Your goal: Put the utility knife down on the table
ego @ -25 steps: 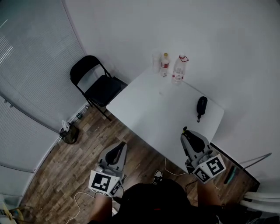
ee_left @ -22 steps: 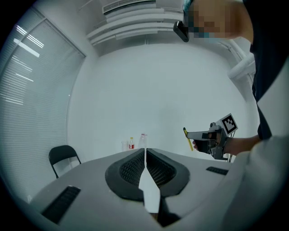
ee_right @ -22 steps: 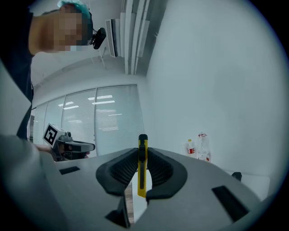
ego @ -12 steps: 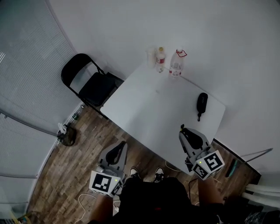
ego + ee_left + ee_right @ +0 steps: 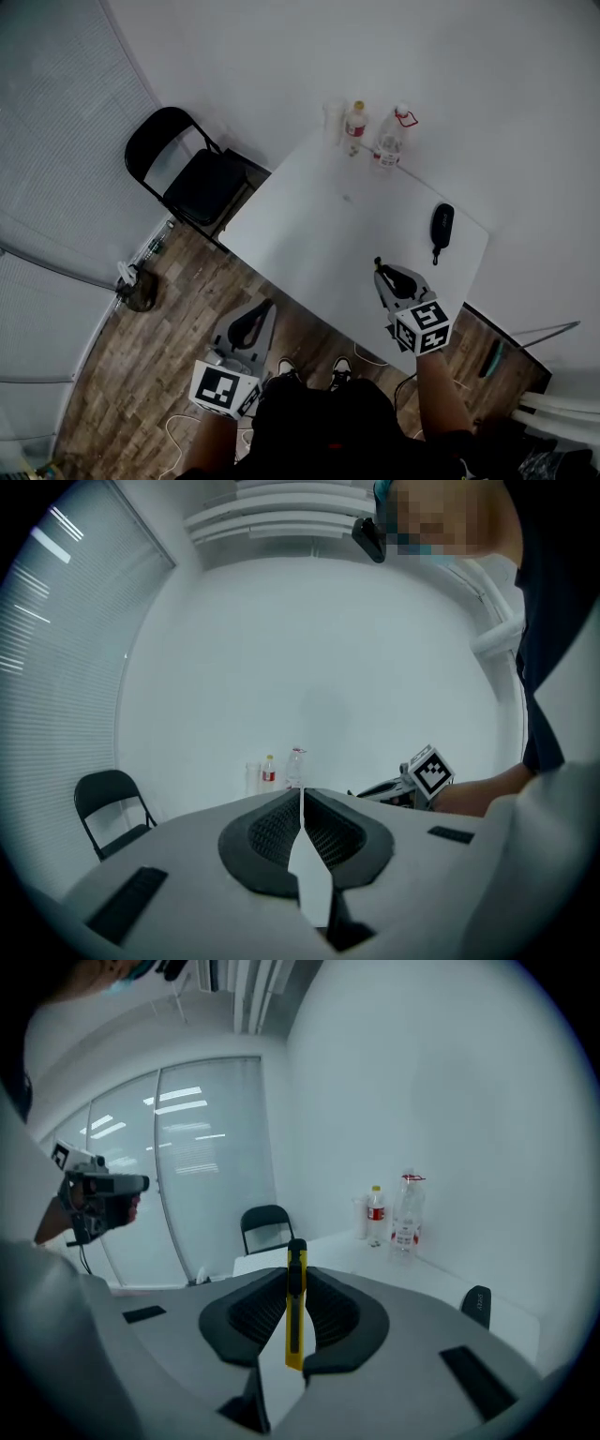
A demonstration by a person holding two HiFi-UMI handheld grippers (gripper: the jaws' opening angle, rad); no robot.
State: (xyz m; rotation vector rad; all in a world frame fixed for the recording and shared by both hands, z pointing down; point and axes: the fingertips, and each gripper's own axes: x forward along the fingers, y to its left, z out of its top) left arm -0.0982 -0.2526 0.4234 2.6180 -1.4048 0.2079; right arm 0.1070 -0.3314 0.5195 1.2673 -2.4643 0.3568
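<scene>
A yellow utility knife [image 5: 295, 1321] with a black slider stands on edge between the jaws of my right gripper [image 5: 296, 1271], which is shut on it. In the head view that gripper [image 5: 380, 270] hangs over the near right part of the white table [image 5: 309, 234], and the knife's dark tip [image 5: 377, 262] pokes out ahead of the jaws. My left gripper [image 5: 265, 307] is held lower left, off the table and over the wooden floor. Its jaws [image 5: 301, 797] meet with nothing between them.
Two plastic bottles [image 5: 355, 122] [image 5: 390, 141] and a clear cup [image 5: 334, 119] stand at the table's far corner. A black case [image 5: 442, 225] lies near the right edge. A black folding chair [image 5: 187, 178] stands left of the table. Cables trail across the floor by my feet.
My right gripper has moved forward and left with the knife, from the table's near edge to above its top. The left gripper has hardly moved.
</scene>
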